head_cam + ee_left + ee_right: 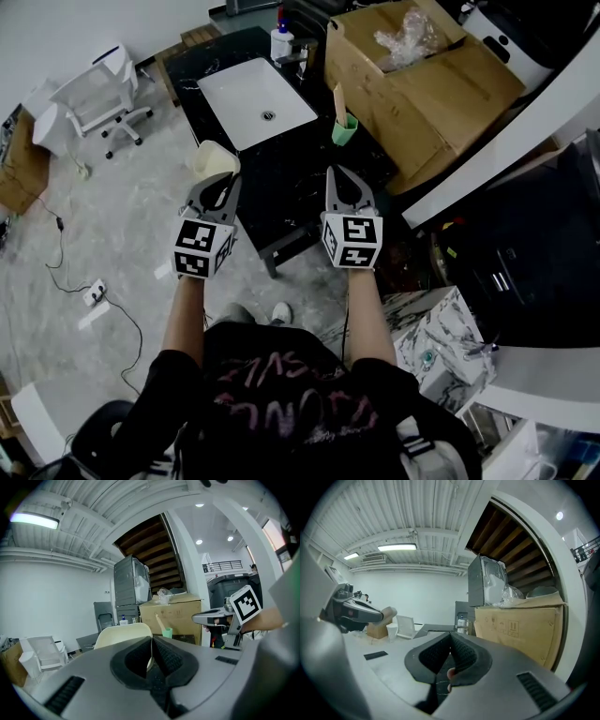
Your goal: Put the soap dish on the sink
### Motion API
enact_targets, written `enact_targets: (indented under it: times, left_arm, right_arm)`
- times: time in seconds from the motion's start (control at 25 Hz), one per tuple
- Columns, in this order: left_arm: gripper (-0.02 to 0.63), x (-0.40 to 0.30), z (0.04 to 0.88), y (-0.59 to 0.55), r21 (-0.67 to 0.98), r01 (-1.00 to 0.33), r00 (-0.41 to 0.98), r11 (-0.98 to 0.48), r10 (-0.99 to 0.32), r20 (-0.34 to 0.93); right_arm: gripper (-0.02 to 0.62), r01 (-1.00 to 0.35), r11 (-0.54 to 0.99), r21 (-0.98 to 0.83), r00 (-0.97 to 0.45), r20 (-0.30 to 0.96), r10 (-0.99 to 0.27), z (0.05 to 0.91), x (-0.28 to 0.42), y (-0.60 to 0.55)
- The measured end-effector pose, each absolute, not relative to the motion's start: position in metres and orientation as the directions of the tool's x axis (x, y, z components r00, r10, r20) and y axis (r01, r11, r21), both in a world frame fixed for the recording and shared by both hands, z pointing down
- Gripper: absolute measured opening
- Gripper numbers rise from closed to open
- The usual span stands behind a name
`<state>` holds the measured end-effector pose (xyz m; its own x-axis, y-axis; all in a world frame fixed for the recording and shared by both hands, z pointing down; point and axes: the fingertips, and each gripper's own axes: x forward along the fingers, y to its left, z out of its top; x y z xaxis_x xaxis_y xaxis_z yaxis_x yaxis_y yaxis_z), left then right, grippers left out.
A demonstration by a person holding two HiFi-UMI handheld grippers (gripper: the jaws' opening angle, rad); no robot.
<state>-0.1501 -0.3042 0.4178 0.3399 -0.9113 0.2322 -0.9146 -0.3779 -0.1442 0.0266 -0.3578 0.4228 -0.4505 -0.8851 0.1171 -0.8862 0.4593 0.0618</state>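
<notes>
The soap dish [214,158] is a cream shallow bowl, held in the air above the floor beside the black counter's near end. My left gripper [223,181] is shut on its near rim; in the left gripper view the jaws [151,639] pinch the thin edge of the soap dish [123,633]. The white rectangular sink [246,94] is set in the counter farther ahead. My right gripper [337,172] hovers over the counter's near part, shut with nothing between its jaws [451,634]. It is level with the left gripper and apart from the dish.
A green cup [344,128] with a stick in it stands on the counter [281,178] right of the sink. A soap bottle [280,41] and tap sit behind the sink. A large open cardboard box [427,89] lies to the right, a white chair [98,89] on the left.
</notes>
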Motion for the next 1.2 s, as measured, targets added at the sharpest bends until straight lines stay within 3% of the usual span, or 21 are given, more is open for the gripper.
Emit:
enact_targets:
  times: [1.2]
  left_arm:
    - [0.023, -0.098, 0.407, -0.434, -0.195, -0.783, 0.544, -0.591, -0.802, 0.245]
  right_arm:
    - [0.015, -0.954, 0.294, 0.057, -0.288, 0.096, -0.953, 0.411, 0.057, -0.449]
